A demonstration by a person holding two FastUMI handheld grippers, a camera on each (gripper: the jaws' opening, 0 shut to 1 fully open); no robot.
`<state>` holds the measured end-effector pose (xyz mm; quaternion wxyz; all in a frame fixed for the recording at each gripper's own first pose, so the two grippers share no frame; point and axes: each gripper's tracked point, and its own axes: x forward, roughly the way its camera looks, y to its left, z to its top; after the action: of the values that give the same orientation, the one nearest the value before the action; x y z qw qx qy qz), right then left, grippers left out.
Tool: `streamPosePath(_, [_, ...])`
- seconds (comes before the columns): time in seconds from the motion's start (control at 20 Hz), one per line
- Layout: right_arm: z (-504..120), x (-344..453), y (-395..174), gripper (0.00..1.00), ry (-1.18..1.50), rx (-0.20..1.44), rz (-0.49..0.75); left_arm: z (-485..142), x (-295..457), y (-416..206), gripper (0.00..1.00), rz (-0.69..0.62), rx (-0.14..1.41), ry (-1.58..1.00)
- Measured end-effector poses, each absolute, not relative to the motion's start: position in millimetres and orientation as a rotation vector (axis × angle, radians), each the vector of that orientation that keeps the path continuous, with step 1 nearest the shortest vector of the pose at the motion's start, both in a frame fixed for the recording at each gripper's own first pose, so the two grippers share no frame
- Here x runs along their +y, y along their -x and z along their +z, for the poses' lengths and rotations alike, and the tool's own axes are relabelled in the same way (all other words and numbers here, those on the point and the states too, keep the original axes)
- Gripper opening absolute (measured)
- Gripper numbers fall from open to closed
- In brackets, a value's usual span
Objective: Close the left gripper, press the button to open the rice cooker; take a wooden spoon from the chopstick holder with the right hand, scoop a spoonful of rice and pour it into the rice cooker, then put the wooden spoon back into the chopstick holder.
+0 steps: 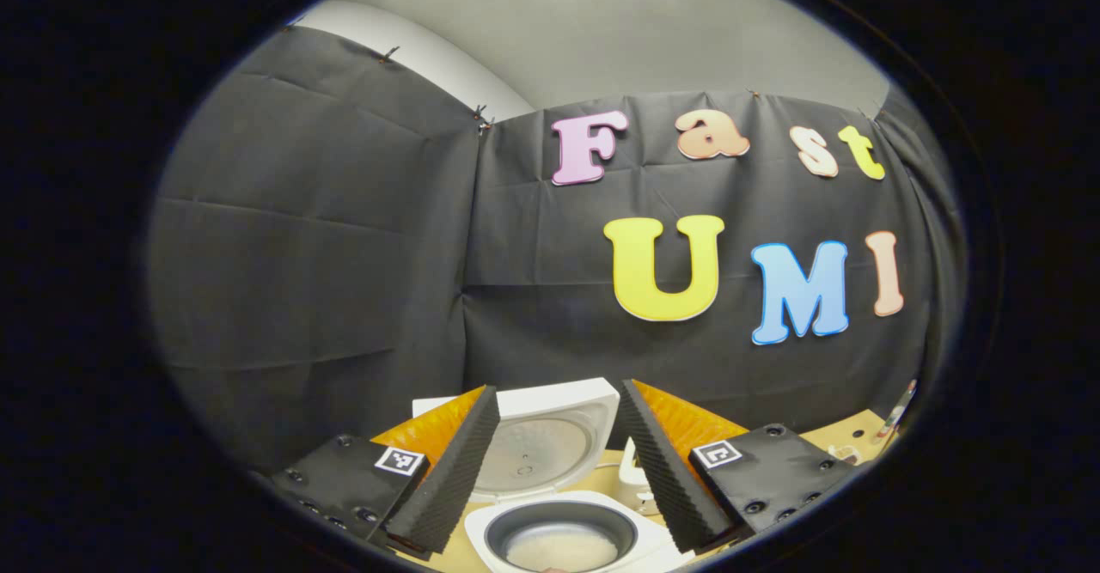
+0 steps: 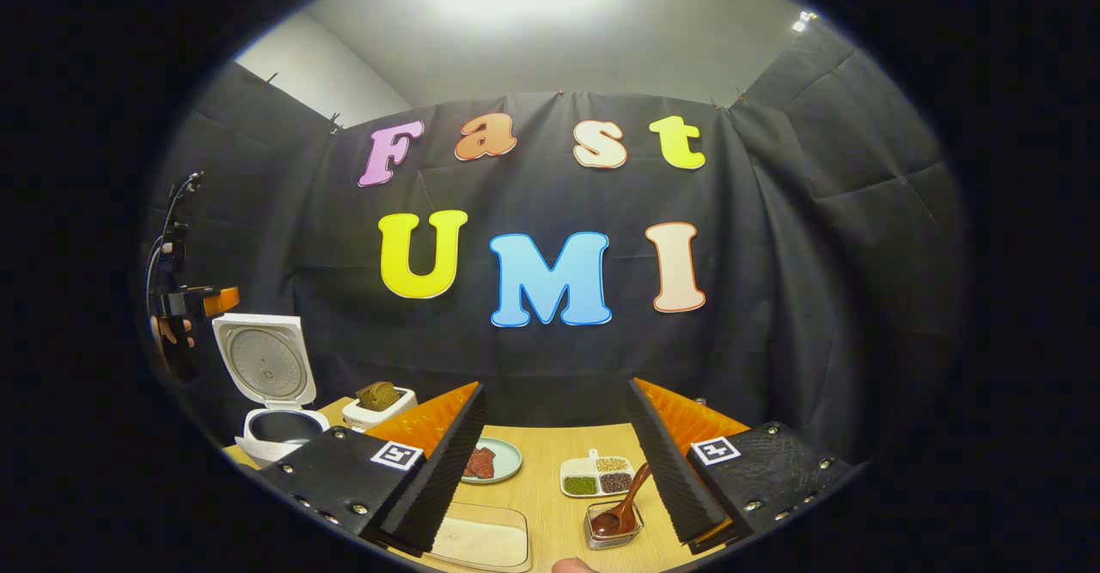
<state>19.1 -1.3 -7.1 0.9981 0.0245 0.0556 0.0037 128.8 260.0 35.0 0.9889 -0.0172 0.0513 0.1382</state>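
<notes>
The white rice cooker [image 1: 653, 543] stands just below my left gripper [image 1: 559, 393], lid [image 1: 550, 435] raised, with pale rice in its dark pot [image 1: 560, 547]. That gripper is open and holds nothing. In the right gripper view the cooker [image 2: 258, 446] sits far left on the wooden table, its lid [image 2: 262, 362] upright. My right gripper [image 2: 554, 393] is open and empty above the table. A brown wooden spoon [image 2: 623, 504] leans in a small clear holder [image 2: 593, 539] near the right finger. A clear tray of rice [image 2: 481, 543] lies by the left finger.
A plate of red meat [image 2: 507, 461], a divided dish of beans [image 2: 597, 476] and a white toaster with bread [image 2: 378, 401] stand on the table [image 2: 550, 444]. The other gripper and a hand [image 2: 180, 315] hover behind the cooker.
</notes>
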Motion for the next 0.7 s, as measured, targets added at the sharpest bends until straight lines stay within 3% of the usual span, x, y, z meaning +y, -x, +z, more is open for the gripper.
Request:
streamPosePath(0.35, [-23.7, 2.8, 4.3, 0.98, -0.092, 0.157, -0.064, 29.4, 306.4, -190.9, 1.0, 0.286, 0.118, 0.052])
streamPosePath(0.7, [-31.3, 2.6, 23.7, 0.98, -0.052, 0.195, -0.106, -33.4, 351.6, -251.1, 0.97, 0.347, 0.228, -0.018])
